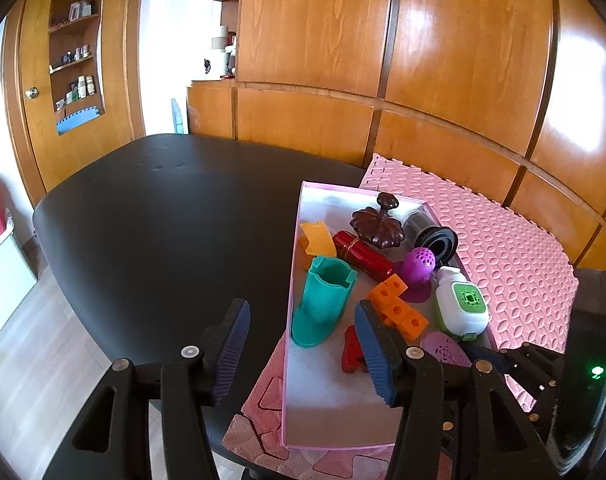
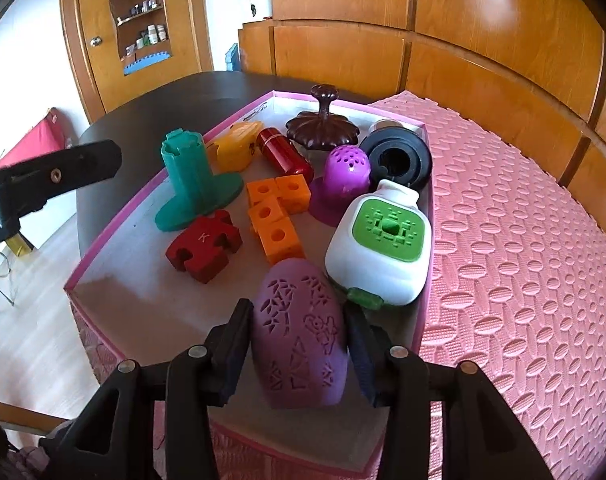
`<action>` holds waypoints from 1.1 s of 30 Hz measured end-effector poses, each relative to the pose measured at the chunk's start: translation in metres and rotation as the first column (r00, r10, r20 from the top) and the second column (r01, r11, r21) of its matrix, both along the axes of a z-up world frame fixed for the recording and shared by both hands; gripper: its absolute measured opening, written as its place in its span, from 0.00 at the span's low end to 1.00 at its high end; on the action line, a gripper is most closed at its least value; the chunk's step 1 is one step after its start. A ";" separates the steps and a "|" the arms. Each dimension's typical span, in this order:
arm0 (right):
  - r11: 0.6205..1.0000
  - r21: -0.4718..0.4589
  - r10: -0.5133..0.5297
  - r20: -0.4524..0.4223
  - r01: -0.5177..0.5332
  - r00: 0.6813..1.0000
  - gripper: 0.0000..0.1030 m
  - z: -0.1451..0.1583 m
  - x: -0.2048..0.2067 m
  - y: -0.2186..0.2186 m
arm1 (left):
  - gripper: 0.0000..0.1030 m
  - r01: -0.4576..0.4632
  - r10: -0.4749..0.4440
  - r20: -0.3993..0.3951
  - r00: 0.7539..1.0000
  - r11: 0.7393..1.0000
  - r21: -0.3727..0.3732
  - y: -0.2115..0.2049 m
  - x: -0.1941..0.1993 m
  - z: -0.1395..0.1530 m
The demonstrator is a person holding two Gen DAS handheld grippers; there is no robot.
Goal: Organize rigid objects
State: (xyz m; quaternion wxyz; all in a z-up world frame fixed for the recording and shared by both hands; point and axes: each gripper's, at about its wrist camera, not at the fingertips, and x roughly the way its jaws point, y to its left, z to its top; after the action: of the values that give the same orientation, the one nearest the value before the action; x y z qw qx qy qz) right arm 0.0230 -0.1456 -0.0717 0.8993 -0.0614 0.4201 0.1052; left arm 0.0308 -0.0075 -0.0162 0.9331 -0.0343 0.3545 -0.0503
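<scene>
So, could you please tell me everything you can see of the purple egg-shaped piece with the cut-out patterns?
The purple egg-shaped piece looks like matte moulded plastic or rubber, pierced with leaf and flower cut-outs. It sits lengthwise between the right gripper's fingers, both pads against its sides, over the near end of the pink box. Its far end lies close beside the white and green gadget; contact there is unclear.

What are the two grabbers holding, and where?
The right gripper holds the purple egg by its two sides. The left gripper is open and holds nothing.
</scene>
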 end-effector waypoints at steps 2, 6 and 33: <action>1.000 0.019 -0.007 0.014 0.007 1.000 0.47 0.006 -0.003 -0.003 | 0.55 -0.001 0.001 0.001 1.000 1.000 0.001 0.000 0.000 0.001; 0.998 0.054 -0.021 0.058 0.018 0.998 0.54 0.020 -0.009 -0.007 | 0.63 -0.003 0.003 0.013 1.000 1.000 0.005 -0.001 -0.003 0.004; 0.940 0.081 -0.341 0.212 0.331 0.916 0.55 0.057 -0.035 -0.041 | 1.00 -0.007 0.005 0.031 0.999 0.998 0.058 -0.018 -0.027 0.013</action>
State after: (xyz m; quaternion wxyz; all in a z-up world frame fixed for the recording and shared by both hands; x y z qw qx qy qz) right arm -0.0117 -0.1864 -0.0151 0.9464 0.0198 0.3187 -0.0493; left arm 0.0041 -0.0258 -0.0033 0.9392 -0.0074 0.3411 -0.0377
